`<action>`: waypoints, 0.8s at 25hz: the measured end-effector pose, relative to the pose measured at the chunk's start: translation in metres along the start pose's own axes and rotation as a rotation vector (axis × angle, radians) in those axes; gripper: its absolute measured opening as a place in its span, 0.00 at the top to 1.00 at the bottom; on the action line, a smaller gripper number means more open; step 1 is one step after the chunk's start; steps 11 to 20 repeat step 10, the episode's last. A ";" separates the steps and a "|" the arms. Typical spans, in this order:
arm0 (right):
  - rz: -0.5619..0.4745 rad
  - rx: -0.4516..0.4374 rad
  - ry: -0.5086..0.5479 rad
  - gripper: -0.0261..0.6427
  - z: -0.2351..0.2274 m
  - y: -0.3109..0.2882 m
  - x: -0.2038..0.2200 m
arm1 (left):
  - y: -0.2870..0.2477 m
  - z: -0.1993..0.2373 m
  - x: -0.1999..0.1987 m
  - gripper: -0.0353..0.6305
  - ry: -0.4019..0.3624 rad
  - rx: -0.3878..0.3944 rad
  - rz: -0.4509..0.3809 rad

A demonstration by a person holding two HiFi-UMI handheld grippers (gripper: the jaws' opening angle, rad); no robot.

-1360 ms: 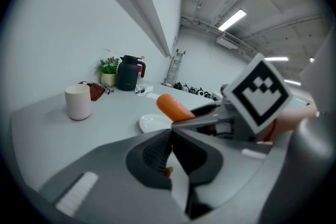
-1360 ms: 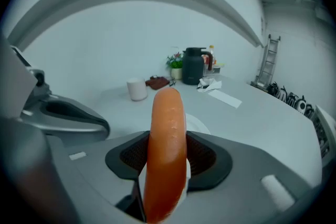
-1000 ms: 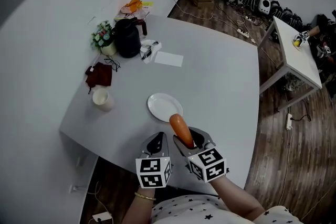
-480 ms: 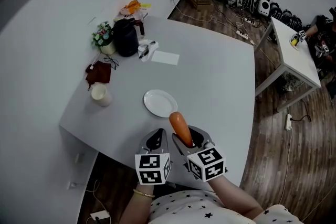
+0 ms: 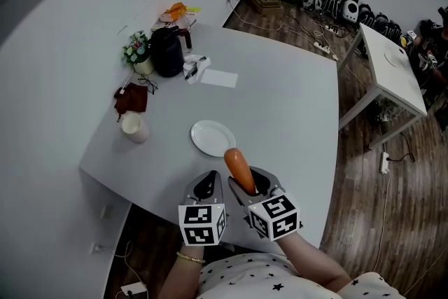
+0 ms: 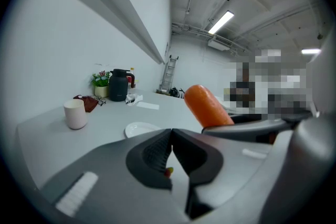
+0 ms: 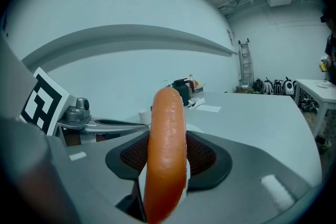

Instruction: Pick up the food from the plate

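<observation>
An orange sausage (image 5: 239, 171) (image 7: 166, 155) stands clamped between the jaws of my right gripper (image 5: 246, 182) (image 7: 167, 157), held in the air near the table's front edge. The sausage (image 6: 206, 106) also shows in the left gripper view, off to the right. The white plate (image 5: 213, 138) (image 6: 140, 128) lies bare on the grey table (image 5: 280, 108), just beyond the sausage's tip. My left gripper (image 5: 207, 187) (image 6: 170, 148) hangs beside the right one, its jaws pressed together with nothing in them.
At the table's far left stand a white cup (image 5: 135, 127), a dark red cloth (image 5: 131, 98), glasses, a flower pot (image 5: 139, 51) and a black kettle (image 5: 168, 50). A white paper (image 5: 220, 78) lies behind the plate. A second white table (image 5: 394, 68) stands at the right over the wooden floor.
The head view has shifted slightly, so the plate and table things sit a little further left. Both grippers and the sausage keep their places relative to each other.
</observation>
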State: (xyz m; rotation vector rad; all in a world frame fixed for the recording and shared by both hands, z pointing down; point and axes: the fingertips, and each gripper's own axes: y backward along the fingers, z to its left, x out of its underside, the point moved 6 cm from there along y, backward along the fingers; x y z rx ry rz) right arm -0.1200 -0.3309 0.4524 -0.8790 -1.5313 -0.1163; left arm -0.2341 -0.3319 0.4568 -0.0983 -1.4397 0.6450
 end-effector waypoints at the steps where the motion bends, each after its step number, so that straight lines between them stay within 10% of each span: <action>1: 0.000 0.001 0.002 0.66 0.000 0.000 0.000 | 0.000 0.000 0.000 0.94 0.002 0.002 0.000; 20: 0.002 0.007 0.022 0.66 0.000 0.000 -0.005 | -0.001 0.001 -0.004 0.94 -0.001 0.008 -0.002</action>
